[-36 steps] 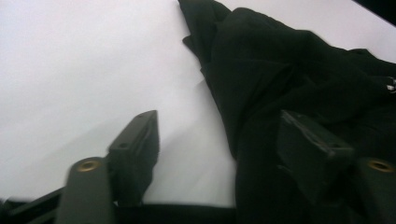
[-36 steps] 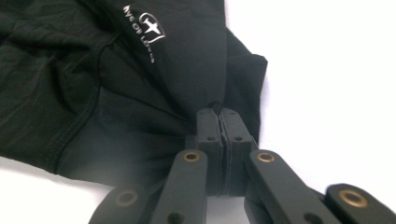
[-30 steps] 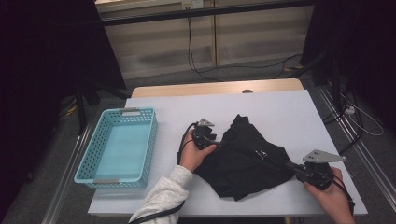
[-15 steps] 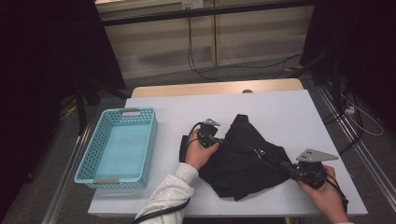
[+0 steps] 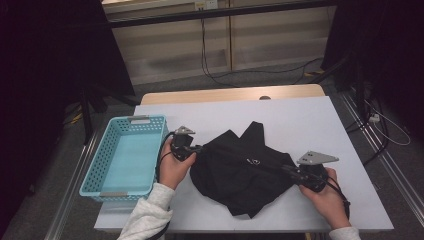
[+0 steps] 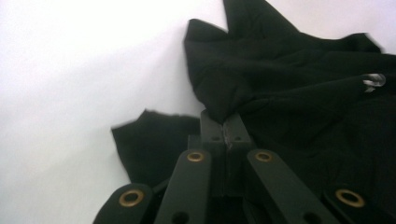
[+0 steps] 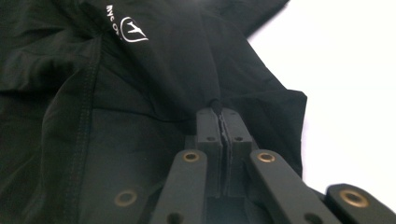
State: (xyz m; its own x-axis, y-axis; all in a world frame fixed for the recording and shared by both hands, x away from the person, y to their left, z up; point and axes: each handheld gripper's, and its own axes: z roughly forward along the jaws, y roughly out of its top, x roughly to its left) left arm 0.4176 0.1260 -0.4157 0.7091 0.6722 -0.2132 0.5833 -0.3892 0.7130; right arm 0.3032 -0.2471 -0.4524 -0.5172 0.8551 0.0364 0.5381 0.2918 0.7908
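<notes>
A black garment with a small white logo lies crumpled on the white table. My left gripper is shut on the garment's left edge, and a fold of cloth is pinched between the tips of the left gripper. My right gripper is shut on the right edge. In the right gripper view, cloth bunches into the closed tips of that gripper, below the logo. The fabric between the two grips is lifted slightly and pulled into a ridge.
A light blue plastic basket stands on the table's left side, close to my left hand, with nothing in it. A wooden strip runs along the table's far edge. Cables lie on the floor behind and to the right.
My left gripper has closed on the garment's left edge and drawn it left toward the basket. My right hand has shifted left and a little farther up the table with its edge.
</notes>
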